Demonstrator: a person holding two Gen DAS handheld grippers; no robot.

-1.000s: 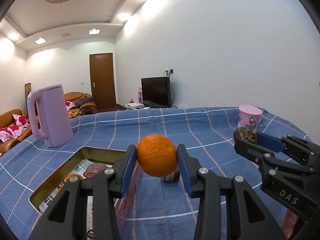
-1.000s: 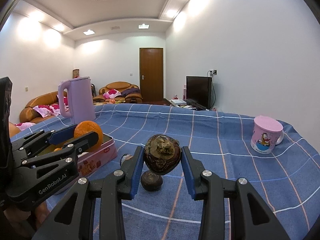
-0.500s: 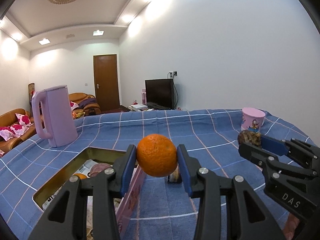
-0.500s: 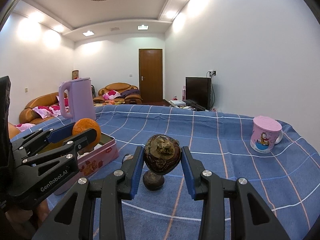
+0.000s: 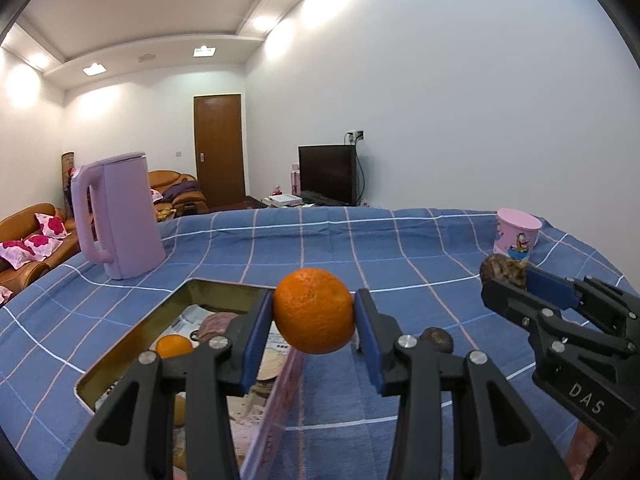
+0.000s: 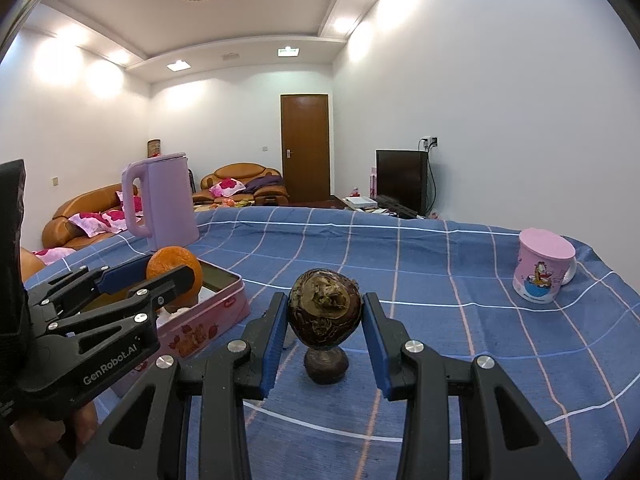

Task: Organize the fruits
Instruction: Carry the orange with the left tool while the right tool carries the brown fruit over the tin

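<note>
My left gripper [image 5: 314, 312] is shut on an orange [image 5: 314, 310] and holds it in the air over the right edge of the pink tin box [image 5: 276, 420]. The tin holds another orange [image 5: 173, 346] and a purple-brown fruit [image 5: 216, 322]. My right gripper [image 6: 325, 312] is shut on a dark brown fruit [image 6: 325, 308] and holds it above the cloth. A second brown fruit [image 6: 326, 366] lies on the cloth below it; it also shows in the left wrist view [image 5: 437, 338]. The left gripper with its orange [image 6: 174, 270] shows over the tin [image 6: 200, 324] in the right wrist view.
A lilac kettle [image 5: 116, 216] stands at the back left of the blue checked tablecloth [image 5: 320, 240]. A pink lidded mug [image 6: 542, 270] stands at the right. Sofas, a door and a TV lie beyond the table.
The left gripper with the orange has moved left, further over the tin. The right gripper with the brown fruit has stayed almost still.
</note>
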